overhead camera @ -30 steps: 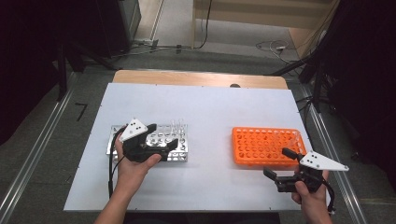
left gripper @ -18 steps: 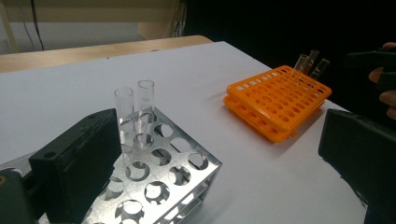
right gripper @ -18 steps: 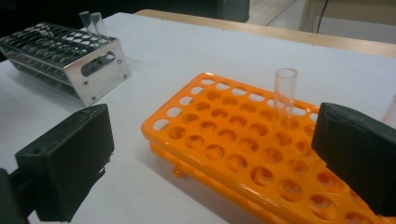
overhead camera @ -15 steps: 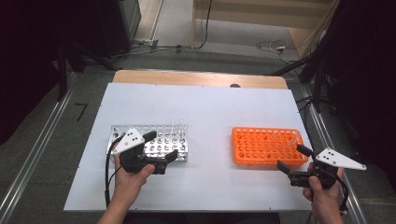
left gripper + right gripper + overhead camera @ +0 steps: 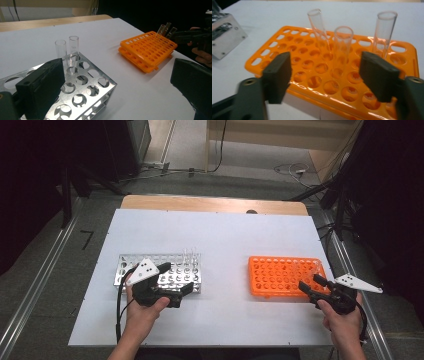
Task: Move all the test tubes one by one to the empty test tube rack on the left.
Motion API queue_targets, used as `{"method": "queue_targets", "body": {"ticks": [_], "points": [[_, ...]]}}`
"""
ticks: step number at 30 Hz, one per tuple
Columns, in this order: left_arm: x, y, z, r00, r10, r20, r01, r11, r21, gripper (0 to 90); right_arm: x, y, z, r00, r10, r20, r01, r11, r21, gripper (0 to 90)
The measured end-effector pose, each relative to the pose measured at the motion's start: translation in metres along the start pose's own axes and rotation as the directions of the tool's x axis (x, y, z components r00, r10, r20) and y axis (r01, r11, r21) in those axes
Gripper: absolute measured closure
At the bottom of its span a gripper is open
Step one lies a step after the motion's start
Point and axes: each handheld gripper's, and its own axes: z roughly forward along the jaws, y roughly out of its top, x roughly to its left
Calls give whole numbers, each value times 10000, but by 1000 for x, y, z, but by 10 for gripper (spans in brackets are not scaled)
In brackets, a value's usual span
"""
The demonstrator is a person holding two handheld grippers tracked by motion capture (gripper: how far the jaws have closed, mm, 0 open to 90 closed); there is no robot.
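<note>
A metal tube rack (image 5: 150, 269) lies left of centre on the white table, with two clear tubes (image 5: 73, 47) upright at its far right corner. My left gripper (image 5: 175, 278) hovers open over the rack's near right part, and nothing sits between its jaws (image 5: 117, 87). The orange rack (image 5: 282, 276) lies to the right and holds three clear tubes (image 5: 342, 45) near its right end. My right gripper (image 5: 313, 283) is at that rack's near right corner. Its jaws have just been closing and stand apart on either side of the middle tube (image 5: 328, 75), without touching it.
Bare white table (image 5: 225, 240) surrounds both racks, with a wooden strip (image 5: 210, 204) along its far edge. A corner of the metal rack (image 5: 224, 32) lies to the left in the right gripper view. Dark stands and cables sit on the floor beyond.
My right gripper has moved away from the table's front edge up to the orange rack's near right corner, and its jaws have narrowed. The left hand has barely shifted.
</note>
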Motion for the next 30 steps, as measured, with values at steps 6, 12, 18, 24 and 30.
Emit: {"method": "queue_targets", "body": {"ticks": [6,12,18,24,30], "points": [[0,-1,1,10000,2,19,-2,10000,15,0,-6,-5,12,9985,358,403,-363,9992,135,504],[0,-1,1,10000,-21,17,21,10000,33,0,-6,-5,20,9991,326,254,-327,9995,29,634],[-1,-1,2,10000,-15,28,15,10000,45,0,-3,-6,26,9981,200,580,-208,9997,142,688],[-2,-2,2,10000,21,85,-22,10000,25,0,-2,-7,28,9952,35,981,-38,10000,23,732],[-2,-2,3,9999,40,98,-41,10000,61,0,-4,-6,23,9958,60,917,-34,9996,-290,739]]}}
